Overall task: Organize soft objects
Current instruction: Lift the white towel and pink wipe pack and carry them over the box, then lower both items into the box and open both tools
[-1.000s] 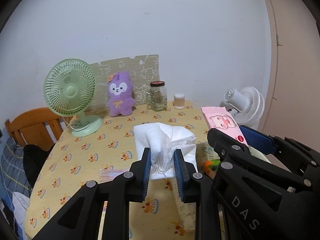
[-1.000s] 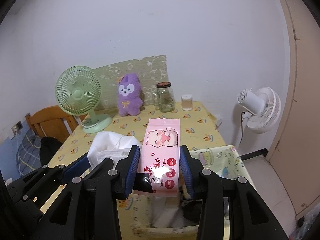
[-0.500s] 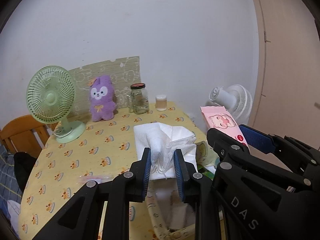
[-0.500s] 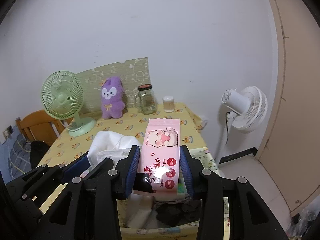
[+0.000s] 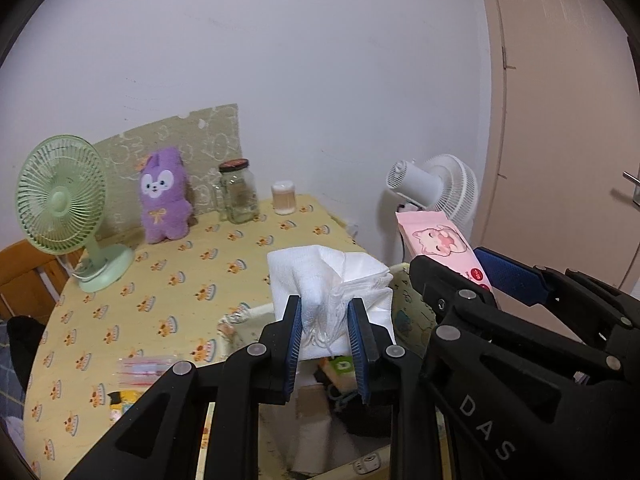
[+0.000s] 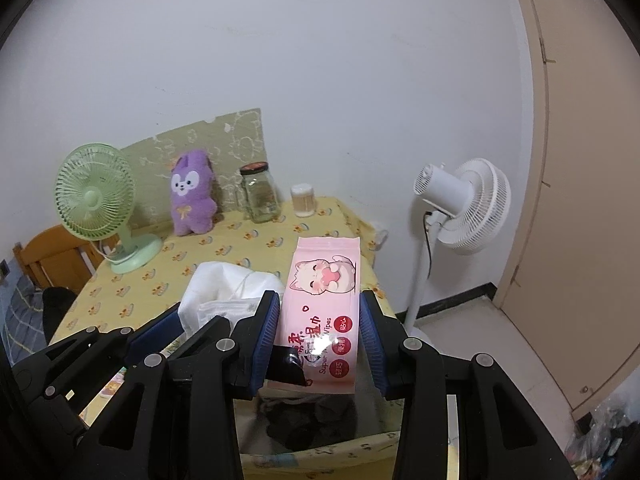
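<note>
Ideally both loads are lowered well inside the fabric storage bin (image 6: 320,446) at six o'clock before either grip loosens. Left gripper (image 5: 325,342) pinches a crumpled white bundle of plastic-bagged face masks (image 5: 332,280); right gripper (image 6: 320,336) clamps a glossy pink cat-printed wet-wipes pack (image 6: 324,300), both hanging above the bin.

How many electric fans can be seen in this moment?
2. A pale green desk fan stands on the yellow patterned tablecloth at the left, beside the purple plush toy. A white pedestal fan stands on the floor right of the table.
</note>
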A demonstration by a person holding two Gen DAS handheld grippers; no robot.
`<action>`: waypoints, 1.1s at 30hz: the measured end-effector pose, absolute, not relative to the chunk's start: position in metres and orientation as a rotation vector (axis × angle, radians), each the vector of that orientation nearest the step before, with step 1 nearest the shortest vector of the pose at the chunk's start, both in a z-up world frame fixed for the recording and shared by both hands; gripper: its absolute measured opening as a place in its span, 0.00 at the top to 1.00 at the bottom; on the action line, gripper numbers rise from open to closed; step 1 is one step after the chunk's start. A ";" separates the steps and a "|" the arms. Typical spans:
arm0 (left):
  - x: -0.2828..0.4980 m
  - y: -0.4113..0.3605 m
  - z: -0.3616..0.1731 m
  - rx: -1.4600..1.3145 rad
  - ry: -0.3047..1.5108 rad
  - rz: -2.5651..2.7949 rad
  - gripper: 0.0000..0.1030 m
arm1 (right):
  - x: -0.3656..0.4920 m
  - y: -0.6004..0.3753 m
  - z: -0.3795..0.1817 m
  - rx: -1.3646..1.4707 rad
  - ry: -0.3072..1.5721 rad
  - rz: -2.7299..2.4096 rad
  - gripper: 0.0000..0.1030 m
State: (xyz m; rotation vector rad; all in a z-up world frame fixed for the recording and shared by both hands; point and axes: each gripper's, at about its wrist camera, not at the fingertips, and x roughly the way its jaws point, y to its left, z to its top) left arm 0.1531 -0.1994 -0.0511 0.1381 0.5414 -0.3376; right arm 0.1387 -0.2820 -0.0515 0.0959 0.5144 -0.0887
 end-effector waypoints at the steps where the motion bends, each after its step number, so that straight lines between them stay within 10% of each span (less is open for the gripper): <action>1: 0.155 -0.202 -0.053 0.138 0.549 -0.346 0.79 | 0.139 -0.284 -0.053 0.097 0.520 -0.094 0.57; 11: 0.166 -0.214 -0.071 0.156 0.594 -0.377 0.74 | 0.150 -0.297 -0.074 0.131 0.583 -0.121 0.57; 20: 0.175 -0.209 -0.079 0.184 0.640 -0.326 0.36 | 0.160 -0.292 -0.087 0.131 0.621 -0.101 0.57; 33: 0.188 -0.192 -0.090 0.200 0.696 -0.283 0.20 | 0.188 -0.274 -0.102 0.135 0.676 -0.062 0.58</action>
